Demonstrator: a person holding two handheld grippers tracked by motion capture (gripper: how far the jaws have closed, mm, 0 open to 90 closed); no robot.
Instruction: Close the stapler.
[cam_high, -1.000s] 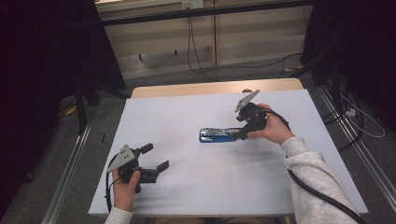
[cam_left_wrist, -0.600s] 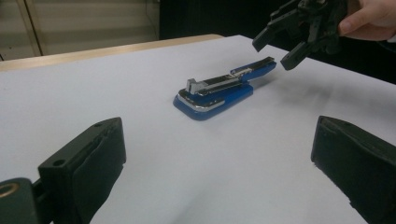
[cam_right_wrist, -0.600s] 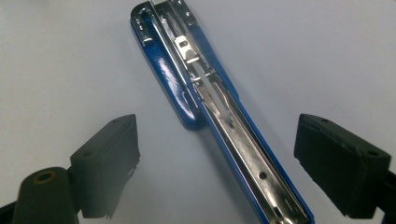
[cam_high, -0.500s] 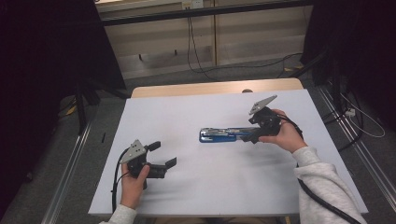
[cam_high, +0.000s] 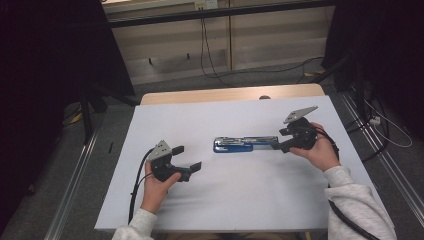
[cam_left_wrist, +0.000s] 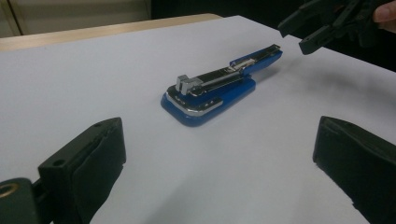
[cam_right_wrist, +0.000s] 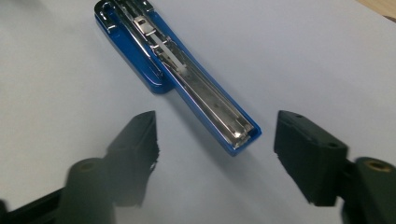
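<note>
A white tabletop (cam_high: 240, 200) held a blue stapler (cam_high: 245, 144) at centre. The right claw (cam_right_wrist: 215, 140), closing but unclenched, straddled its right end; the left claw (cam_left_wrist: 219, 154) gaped nearby. Stiff, smooth metal probably suits gripping its narrow sides.

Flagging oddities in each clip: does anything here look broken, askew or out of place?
Yes: the blue and chrome stapler on the white table lies swung fully open, flat, its bare metal staple channel facing up. Nothing looks spilled or broken.
</note>
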